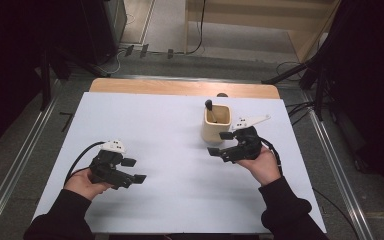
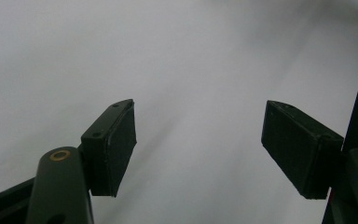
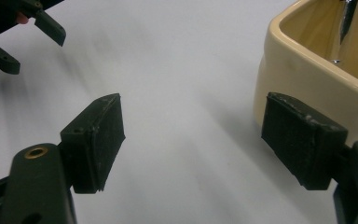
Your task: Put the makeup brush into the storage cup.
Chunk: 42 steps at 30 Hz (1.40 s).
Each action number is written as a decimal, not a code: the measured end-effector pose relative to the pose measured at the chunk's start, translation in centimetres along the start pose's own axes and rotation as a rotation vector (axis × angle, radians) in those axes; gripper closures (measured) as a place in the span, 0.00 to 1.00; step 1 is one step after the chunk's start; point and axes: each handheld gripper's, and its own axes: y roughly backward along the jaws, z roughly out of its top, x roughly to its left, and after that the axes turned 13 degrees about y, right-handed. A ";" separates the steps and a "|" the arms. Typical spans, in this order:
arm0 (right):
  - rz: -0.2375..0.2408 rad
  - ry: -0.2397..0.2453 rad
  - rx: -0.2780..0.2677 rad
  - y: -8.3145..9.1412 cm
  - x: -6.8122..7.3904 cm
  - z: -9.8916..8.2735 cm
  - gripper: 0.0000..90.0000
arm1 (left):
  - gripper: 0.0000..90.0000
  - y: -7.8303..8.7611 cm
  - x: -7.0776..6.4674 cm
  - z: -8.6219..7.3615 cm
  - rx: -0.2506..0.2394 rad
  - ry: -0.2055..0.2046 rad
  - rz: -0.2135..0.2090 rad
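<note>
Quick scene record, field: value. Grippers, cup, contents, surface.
surface: white table top
cup: cream square cup, upright, right of centre
contents: black-handled utensil standing in the cup, type unclear
right gripper: open, nothing between the jaws, just beside the cup, not touching as far as visible
left gripper: open, nothing between the jaws, over bare table, well apart from the cup

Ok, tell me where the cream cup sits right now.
In the high view the cup stands right of centre on the white table, just beyond the right hand-held gripper, a dark-handled utensil inside.
</note>
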 end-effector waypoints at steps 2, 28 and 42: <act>0.010 0.007 -0.004 -0.1 0.1 -0.2 0.23 | 0.30 0.0 0.0 0.0 0.002 -0.003 0.000; 0.103 0.017 0.033 -1.1 1.7 -2.1 0.20 | 0.30 0.0 0.1 -0.2 0.007 -0.001 -0.006; 0.119 0.016 0.039 -0.6 2.2 -3.5 0.20 | 0.30 -0.1 0.3 -0.3 0.015 -0.002 -0.014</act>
